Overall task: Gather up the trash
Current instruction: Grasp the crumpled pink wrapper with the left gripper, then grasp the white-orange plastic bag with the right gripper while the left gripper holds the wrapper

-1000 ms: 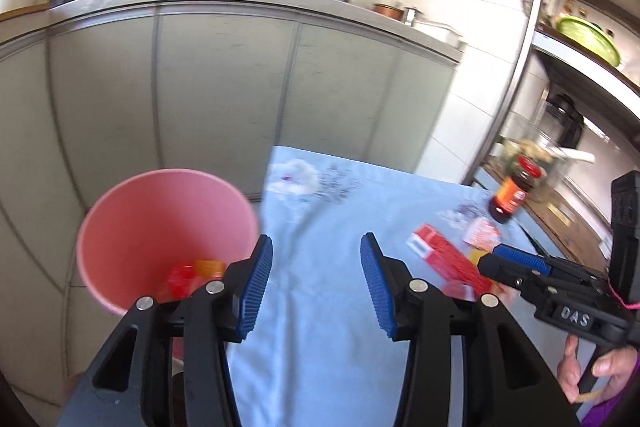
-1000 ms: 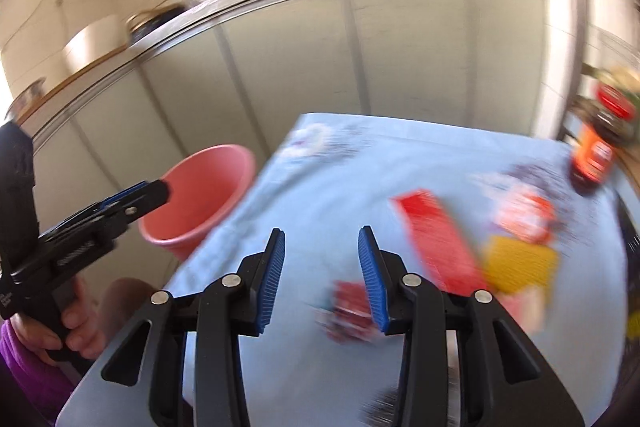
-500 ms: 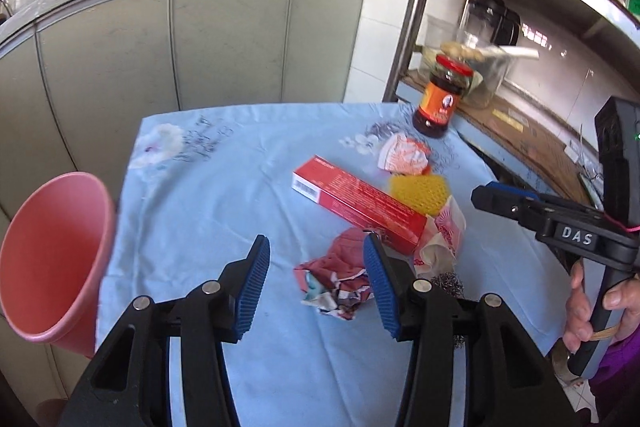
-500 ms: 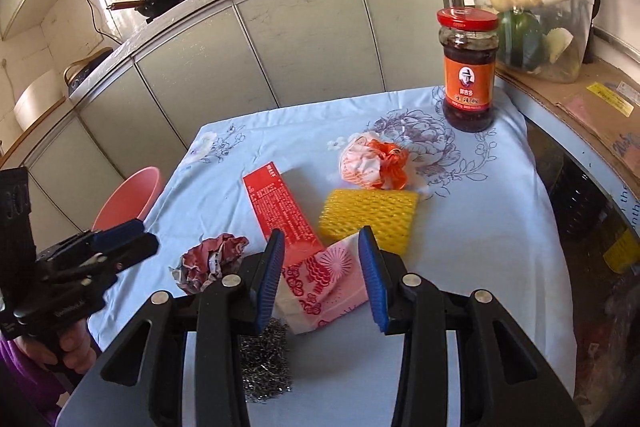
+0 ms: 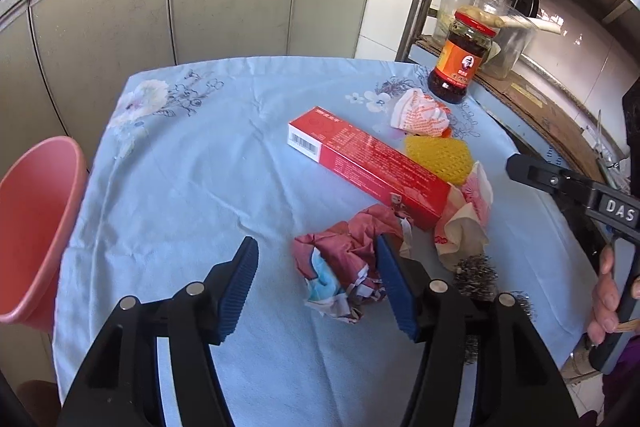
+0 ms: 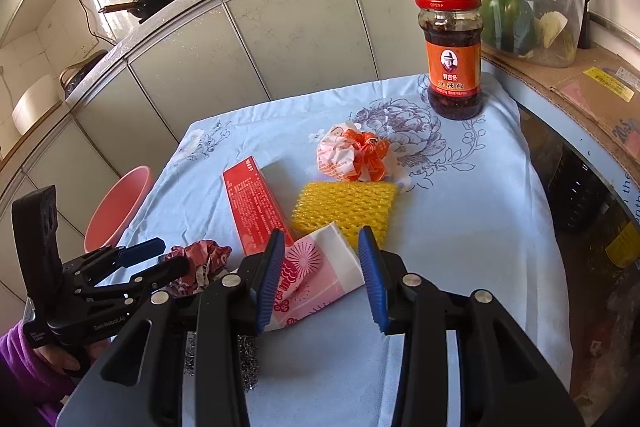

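Left gripper point(image 5: 316, 287), fingers apart, hovers at the crumpled dark-red wrapper point(image 5: 348, 267) just before the long red cardboard box point(image 5: 368, 163). Right gripper point(image 6: 322, 279), fingers apart, straddles the pink-and-white paper packet point(image 6: 316, 275) beside that box. Pink plastic bin point(image 5: 32, 227) stands well left.

Three crumpled wrappers point(image 5: 348, 269), one box point(image 5: 366, 165), one jar point(image 5: 460, 61).

Both wrist views look down, close, over shared table point(image 5: 192, 163); left sits further left.
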